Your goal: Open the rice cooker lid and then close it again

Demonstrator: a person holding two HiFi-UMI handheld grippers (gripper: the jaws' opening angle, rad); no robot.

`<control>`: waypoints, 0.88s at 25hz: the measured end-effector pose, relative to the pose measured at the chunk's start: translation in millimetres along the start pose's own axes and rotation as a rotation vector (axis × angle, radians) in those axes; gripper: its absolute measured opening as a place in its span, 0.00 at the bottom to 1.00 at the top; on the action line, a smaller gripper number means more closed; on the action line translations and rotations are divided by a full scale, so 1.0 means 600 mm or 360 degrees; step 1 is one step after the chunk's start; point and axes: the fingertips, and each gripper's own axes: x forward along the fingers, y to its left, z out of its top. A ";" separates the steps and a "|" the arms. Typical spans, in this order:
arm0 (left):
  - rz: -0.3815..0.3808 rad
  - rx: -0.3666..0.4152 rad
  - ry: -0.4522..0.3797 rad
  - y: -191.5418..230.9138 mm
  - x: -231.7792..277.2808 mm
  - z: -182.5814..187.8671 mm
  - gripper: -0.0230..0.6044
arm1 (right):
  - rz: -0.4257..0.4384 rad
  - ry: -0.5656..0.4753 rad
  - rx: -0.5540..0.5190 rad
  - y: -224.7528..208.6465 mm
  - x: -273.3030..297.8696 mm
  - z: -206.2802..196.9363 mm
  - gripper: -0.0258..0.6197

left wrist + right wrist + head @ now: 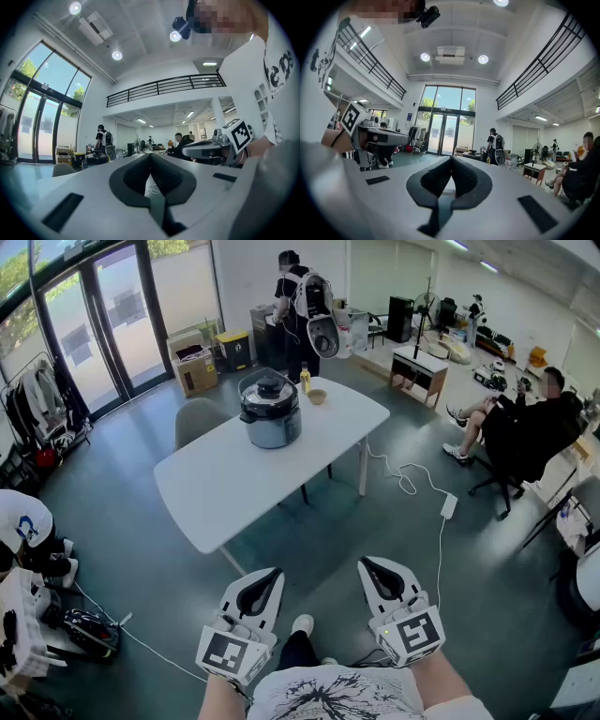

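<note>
ok so I'm looking down at the white table [216, 493], and the cooker [270, 409] is sitting on its far half with the lid [270, 387] down, well apart from both grippers

I'm holding the left gripper [271, 572] and the right gripper [369, 564] level, side by side close to my body. Both are short of the table's near edge and pointing toward it. In the left gripper view the dark pads are meeting in a line at the tips, so those jaws are pressing together with nothing between them. The right gripper is doing the same, jaws fully together and empty.

Past the cooker, a yellow bottle [305, 379] and a small bowl [317, 396] are standing just beside each other near the table's far edge. A grey chair [195, 420] is sitting at the table's left side, near the cooker.

A standing person [292, 306] is facing away beyond the table, and a seated person [525, 427] is lounging off to the right. A white cable [412, 486] is trailing across the floor by the table's right end
</note>
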 end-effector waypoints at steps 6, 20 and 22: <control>0.0011 0.0007 -0.0015 -0.005 0.006 0.014 0.06 | -0.0011 -0.0020 0.0023 -0.013 -0.009 0.008 0.06; -0.0041 -0.0009 0.0017 -0.014 0.047 0.002 0.06 | 0.0030 -0.0004 0.0083 -0.039 -0.004 -0.008 0.14; -0.0050 0.0004 0.0033 -0.014 0.065 0.001 0.06 | 0.0051 -0.0003 0.0100 -0.056 0.012 -0.010 0.64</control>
